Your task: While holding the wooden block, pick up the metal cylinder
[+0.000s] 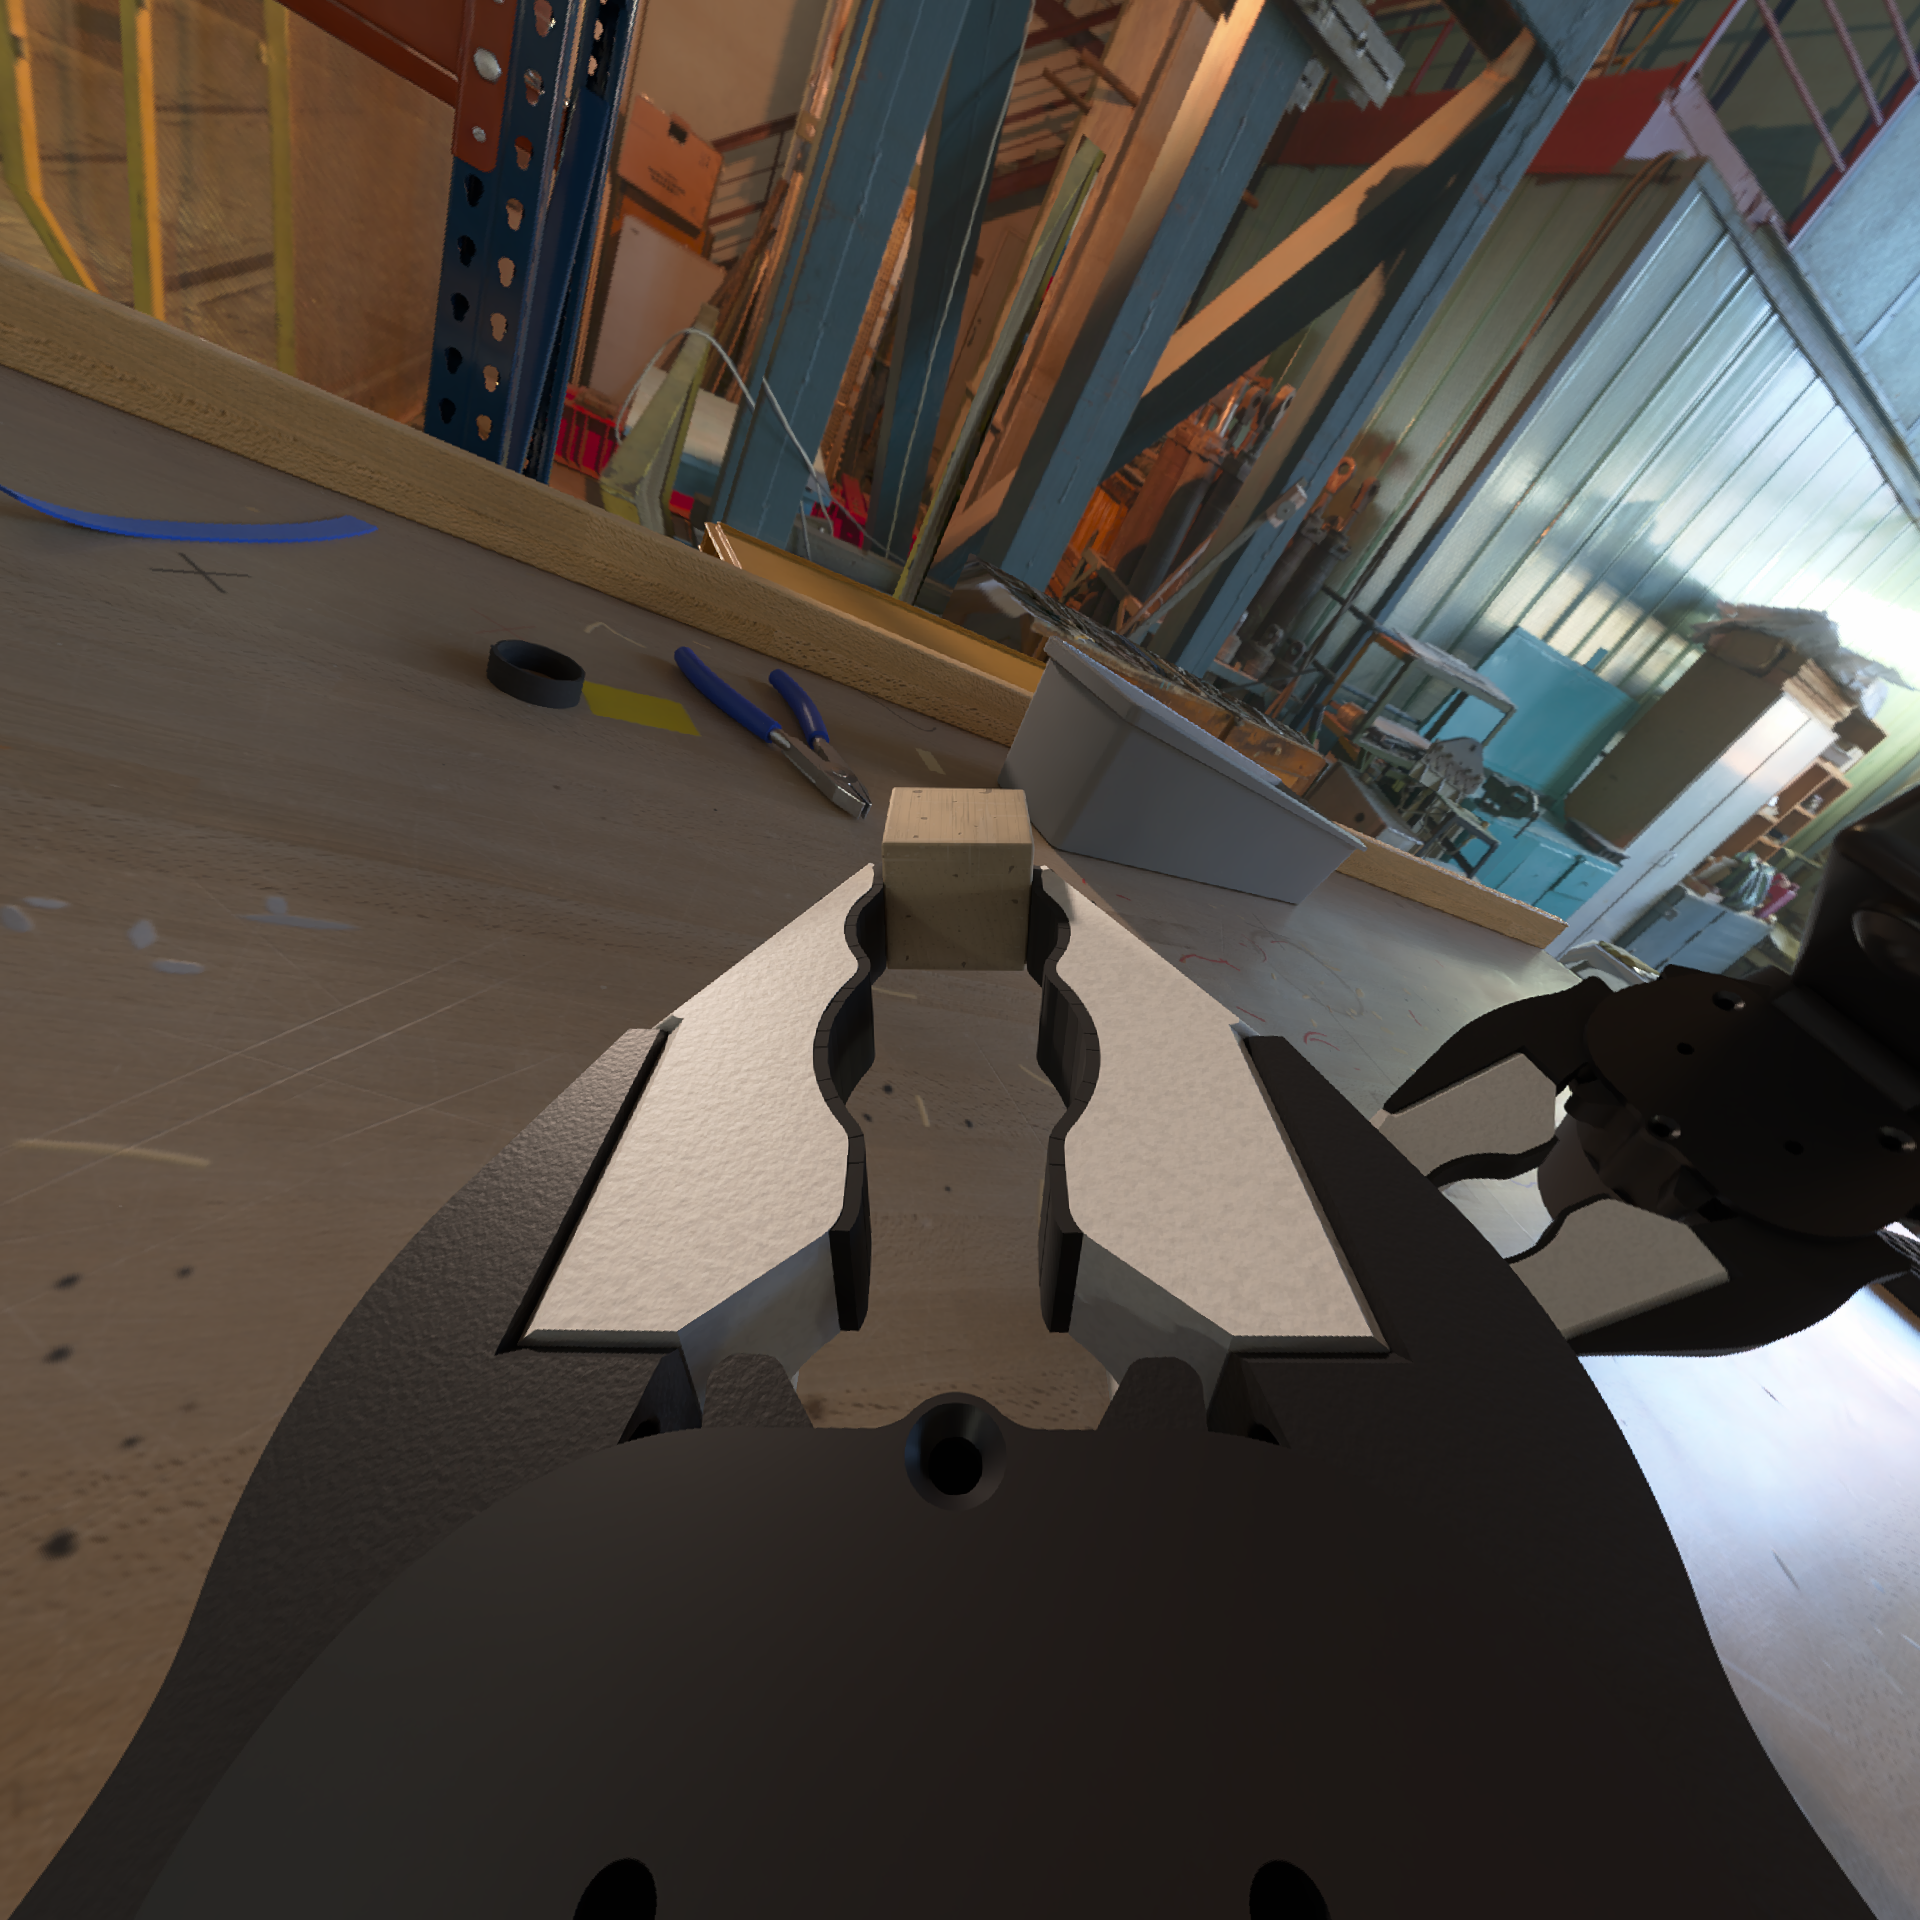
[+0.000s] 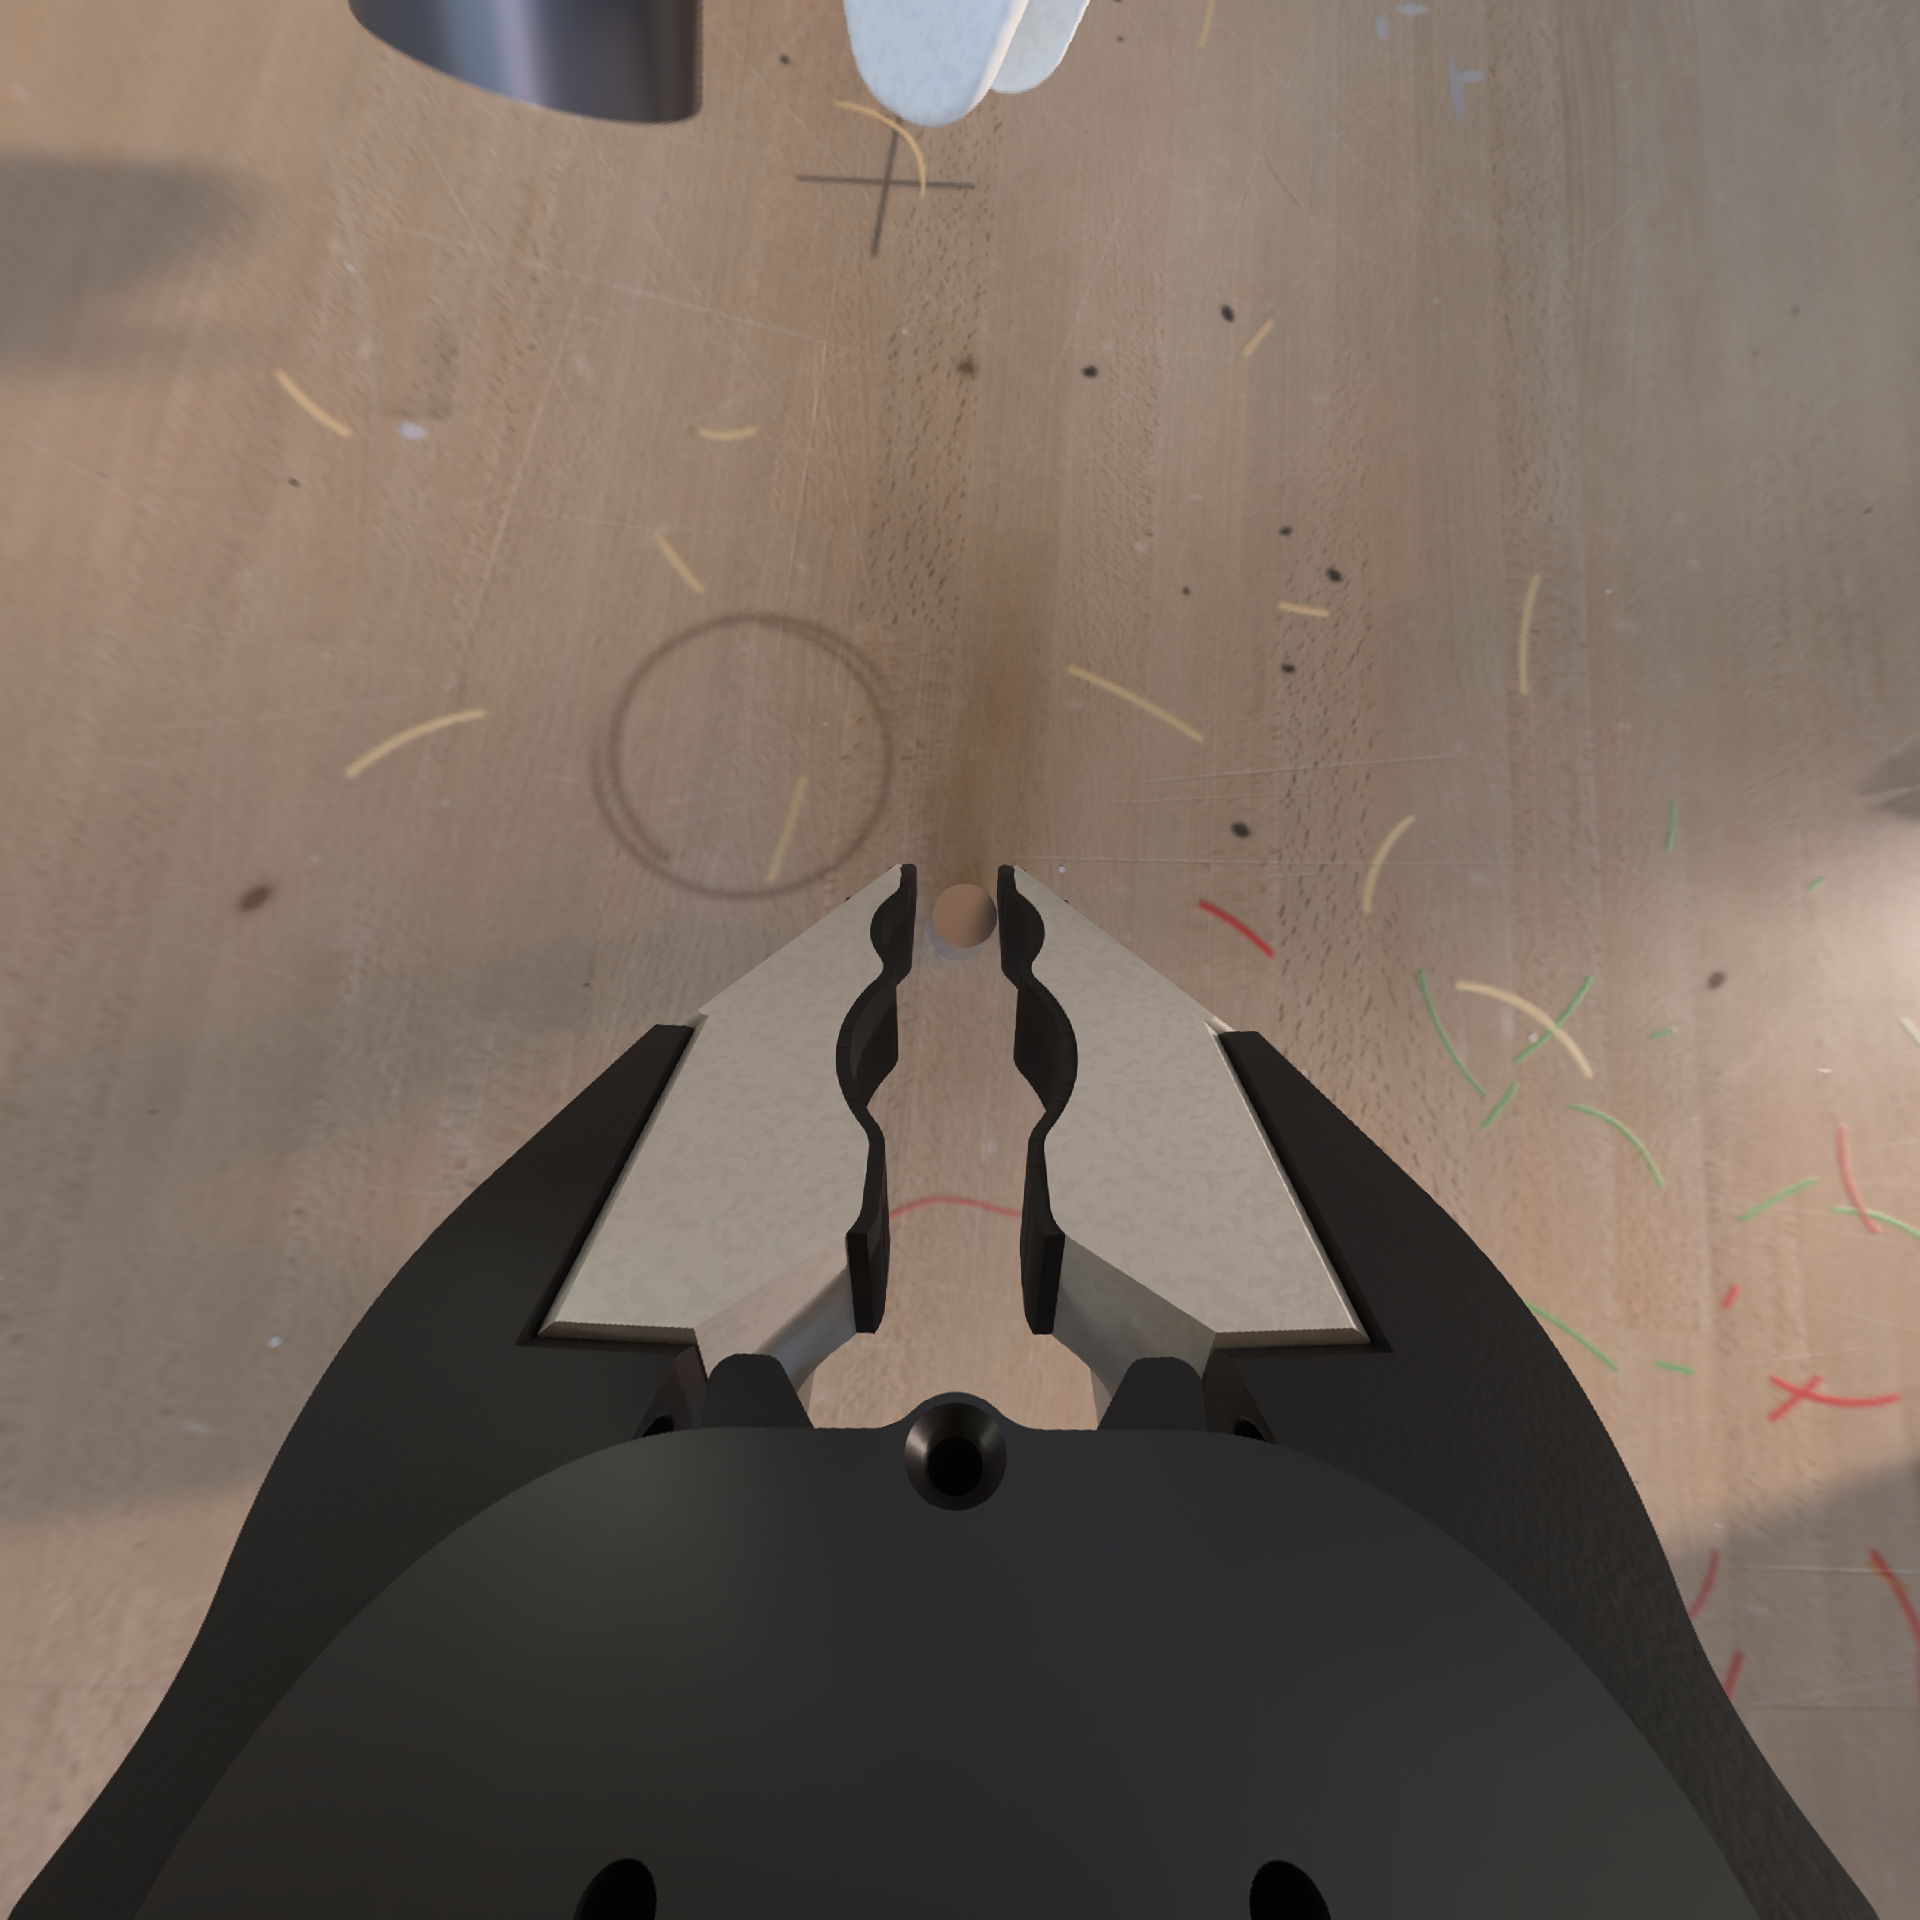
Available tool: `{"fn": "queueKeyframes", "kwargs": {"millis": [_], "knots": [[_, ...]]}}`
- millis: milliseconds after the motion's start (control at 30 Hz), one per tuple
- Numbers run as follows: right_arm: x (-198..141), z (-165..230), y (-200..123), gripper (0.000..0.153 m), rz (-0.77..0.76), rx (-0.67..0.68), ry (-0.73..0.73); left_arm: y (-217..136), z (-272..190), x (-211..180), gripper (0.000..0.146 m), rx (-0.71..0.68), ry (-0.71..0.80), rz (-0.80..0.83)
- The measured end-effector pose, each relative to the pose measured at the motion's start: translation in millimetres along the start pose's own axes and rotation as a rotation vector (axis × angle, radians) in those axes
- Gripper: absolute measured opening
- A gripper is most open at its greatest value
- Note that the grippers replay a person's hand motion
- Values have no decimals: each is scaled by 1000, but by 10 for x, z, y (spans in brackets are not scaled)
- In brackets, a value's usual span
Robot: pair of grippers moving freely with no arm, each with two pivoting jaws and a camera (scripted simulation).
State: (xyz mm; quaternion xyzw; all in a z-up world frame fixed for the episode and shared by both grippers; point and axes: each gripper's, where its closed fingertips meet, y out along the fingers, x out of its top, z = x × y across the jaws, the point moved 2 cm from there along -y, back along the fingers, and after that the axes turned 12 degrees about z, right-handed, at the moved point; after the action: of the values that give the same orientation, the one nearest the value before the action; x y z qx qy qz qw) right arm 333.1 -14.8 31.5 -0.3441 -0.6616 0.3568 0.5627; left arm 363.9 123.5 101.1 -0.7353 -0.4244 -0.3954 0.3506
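In the left wrist view my left gripper point(image 1: 956, 914) is shut on the pale wooden block point(image 1: 956, 894), held at the fingertips above the table. My right gripper point(image 1: 1397, 1107) shows dark at the right, with its fingers pointing down at the table. In the right wrist view I look straight down. The metal cylinder point(image 2: 963, 916) is seen end-on as a small round disc between the tips of my right gripper point(image 2: 957, 894). The jaws are closed in against its sides. I cannot tell whether it is off the wooden table point(image 2: 1351, 468).
Blue-handled pliers point(image 1: 769, 727), a black ring point(image 1: 535, 673) and a yellow patch point(image 1: 639, 709) lie beyond the block. A grey bin point(image 1: 1164, 800) stands at the back right against a wooden rail point(image 1: 416, 457). A dark rounded object point(image 2: 540, 57) and white rounded shapes point(image 2: 935, 52) sit at the top edge.
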Motion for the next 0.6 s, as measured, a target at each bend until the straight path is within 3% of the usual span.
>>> {"fn": "queueKeyframes", "kwargs": {"millis": [267, 433, 600], "knots": [[-21, -126, -146, 19, -80, 34, 106, 2, 8, -1, 26, -1, -7, 2], [-88, -135, -127, 22, -114, 143, 182, 2, 9, -2, 26, -2, -8, 2], [-96, -105, -92, 25, -112, 175, 182, 4, 11, -2, 26, -3, -10, 3]]}}
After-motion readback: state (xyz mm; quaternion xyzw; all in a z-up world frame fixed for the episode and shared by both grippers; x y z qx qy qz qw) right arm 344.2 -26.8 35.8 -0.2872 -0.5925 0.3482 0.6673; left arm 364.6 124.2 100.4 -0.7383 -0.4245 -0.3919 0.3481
